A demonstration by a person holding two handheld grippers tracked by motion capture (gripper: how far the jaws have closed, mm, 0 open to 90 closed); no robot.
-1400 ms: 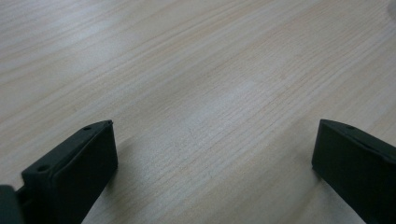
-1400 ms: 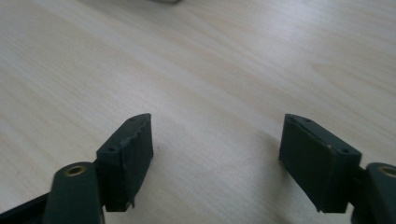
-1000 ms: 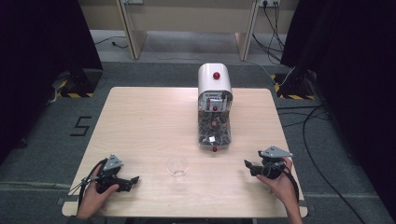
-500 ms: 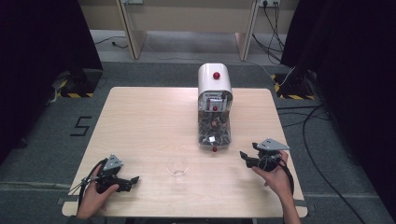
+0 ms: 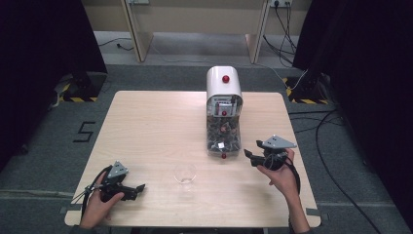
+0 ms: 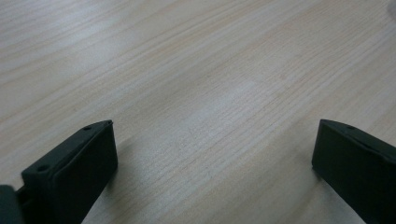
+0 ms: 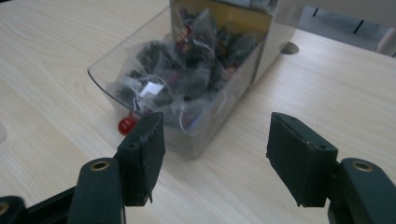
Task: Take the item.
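Your left gripper rests low near the table's near left corner, close to the front edge, its jaws spread wide with nothing but bare wood grain between them in the left gripper view. Wide open tabletop lies ahead of it and to its left.

Your right gripper hangs just right of the dispenser, jaws spread apart and holding nothing, pointing toward its clear front bin. In the right gripper view that bin sits just beyond the jaws, packed with dark tea bags; its curved transparent lip faces you and a small red knob pokes out at its low front edge, just beside the left jaw.

A small clear glass stands upright between your two hands, near the front edge, a little in front of the dispenser and apart from it. The right table edge runs close beside your right hand.
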